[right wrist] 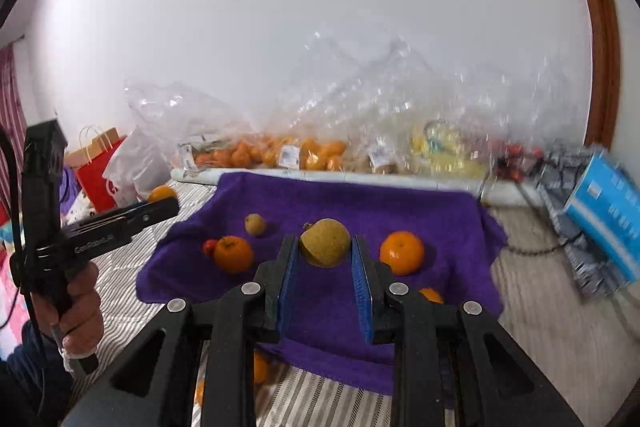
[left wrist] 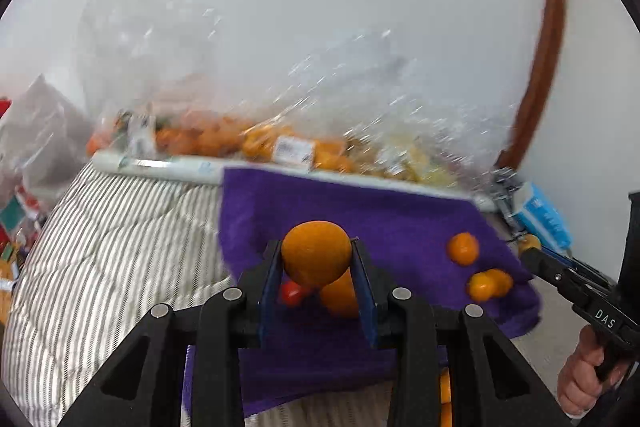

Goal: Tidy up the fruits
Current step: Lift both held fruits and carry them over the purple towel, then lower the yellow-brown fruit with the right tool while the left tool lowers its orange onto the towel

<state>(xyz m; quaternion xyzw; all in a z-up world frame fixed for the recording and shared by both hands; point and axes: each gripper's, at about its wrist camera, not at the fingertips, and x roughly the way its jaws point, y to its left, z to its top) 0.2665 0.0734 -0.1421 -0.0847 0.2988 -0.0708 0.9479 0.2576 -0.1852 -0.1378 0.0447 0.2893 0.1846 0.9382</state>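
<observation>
My left gripper point(left wrist: 316, 259) is shut on an orange point(left wrist: 316, 251) and holds it above the purple towel point(left wrist: 360, 211). Below it lie a red fruit point(left wrist: 291, 293) and another orange point(left wrist: 340, 297). Small oranges point(left wrist: 463, 248) lie at the towel's right. My right gripper point(right wrist: 325, 247) is shut on a yellow-green pear point(right wrist: 325, 242) above the towel point(right wrist: 400, 211). On the towel are an orange point(right wrist: 233, 254), a red fruit point(right wrist: 209, 247), a small pear point(right wrist: 255, 224) and a mandarin point(right wrist: 401, 252). The left gripper point(right wrist: 168, 206) shows at the left with an orange point(right wrist: 161, 193).
Clear plastic bags of oranges point(right wrist: 304, 153) and yellow fruit point(right wrist: 444, 151) line the wall behind a white roll point(right wrist: 380, 181). A blue box point(right wrist: 604, 215) is at the right, a red paper bag point(right wrist: 98, 171) at the left. Striped bedding point(left wrist: 100, 247) lies under the towel. More oranges point(right wrist: 260, 367) lie near its front edge.
</observation>
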